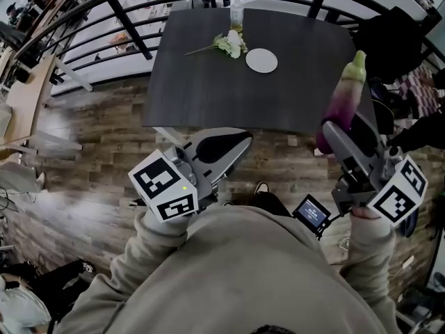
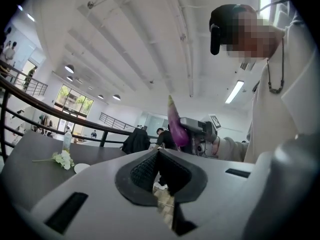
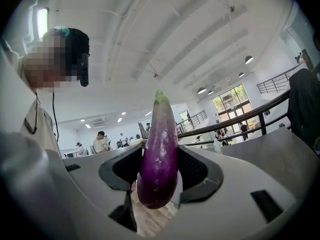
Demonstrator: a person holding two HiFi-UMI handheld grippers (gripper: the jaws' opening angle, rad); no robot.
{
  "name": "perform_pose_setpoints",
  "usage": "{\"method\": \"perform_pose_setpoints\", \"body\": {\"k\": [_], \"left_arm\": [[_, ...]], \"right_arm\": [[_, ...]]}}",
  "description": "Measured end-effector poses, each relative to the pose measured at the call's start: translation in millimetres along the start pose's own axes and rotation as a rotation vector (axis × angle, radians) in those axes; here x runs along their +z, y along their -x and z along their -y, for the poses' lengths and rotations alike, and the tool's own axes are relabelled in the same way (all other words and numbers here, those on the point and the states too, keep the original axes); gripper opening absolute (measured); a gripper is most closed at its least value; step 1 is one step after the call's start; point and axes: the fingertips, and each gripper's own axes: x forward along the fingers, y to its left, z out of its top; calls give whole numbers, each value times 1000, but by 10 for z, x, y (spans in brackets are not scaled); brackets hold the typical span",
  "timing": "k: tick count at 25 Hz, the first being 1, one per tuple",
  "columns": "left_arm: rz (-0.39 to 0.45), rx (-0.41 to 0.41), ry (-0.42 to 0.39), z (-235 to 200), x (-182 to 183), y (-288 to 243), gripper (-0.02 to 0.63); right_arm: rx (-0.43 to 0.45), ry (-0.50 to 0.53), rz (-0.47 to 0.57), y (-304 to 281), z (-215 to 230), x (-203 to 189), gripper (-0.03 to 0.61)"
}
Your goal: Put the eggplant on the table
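A long purple eggplant (image 1: pixel 345 96) with a green cap stands upright in my right gripper (image 1: pixel 332 129), which is shut on its lower half, off the right front corner of the dark table (image 1: pixel 208 89). In the right gripper view the eggplant (image 3: pixel 159 159) fills the gap between the jaws of the right gripper (image 3: pixel 159 170). My left gripper (image 1: pixel 242 140) hovers below the table's front edge, shut with nothing in it. In the left gripper view its pads meet at the left gripper's tip (image 2: pixel 159 154), and the eggplant (image 2: pixel 176 126) shows beyond, with the table (image 2: pixel 30 159) to the left.
On the table's far side lie a white plate (image 1: pixel 261 60), a spray of white flowers (image 1: pixel 229 45) and a bottle (image 1: pixel 237 14). A black railing (image 1: pixel 104 16) curves behind the table. A dark jacket (image 1: pixel 389 40) hangs at the right. Wooden floor lies below.
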Motion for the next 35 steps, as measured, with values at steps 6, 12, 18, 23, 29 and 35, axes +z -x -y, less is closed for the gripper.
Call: {"method": "perform_pose_setpoints", "body": {"k": [6, 12, 18, 23, 29, 35], "left_arm": [[23, 30, -5, -114, 144, -358, 6], [22, 65, -16, -229, 157, -531, 6], [9, 76, -46, -320, 228, -882, 6], [-23, 85, -25, -353, 286, -1478, 6], [-78, 38, -32, -380, 263, -1801, 6], [-95, -52, -27, -621, 344, -2098, 6]], "right_arm": [[68, 5, -12, -166, 406, 247, 232], [103, -7, 1, -188, 655, 274, 232], [93, -20, 25, 31, 1063, 433, 232], [77, -76, 35, 348, 1658, 614, 232], [50, -116, 63, 489, 1924, 592, 232], [-30, -108, 88, 447, 2099, 691, 232]]}}
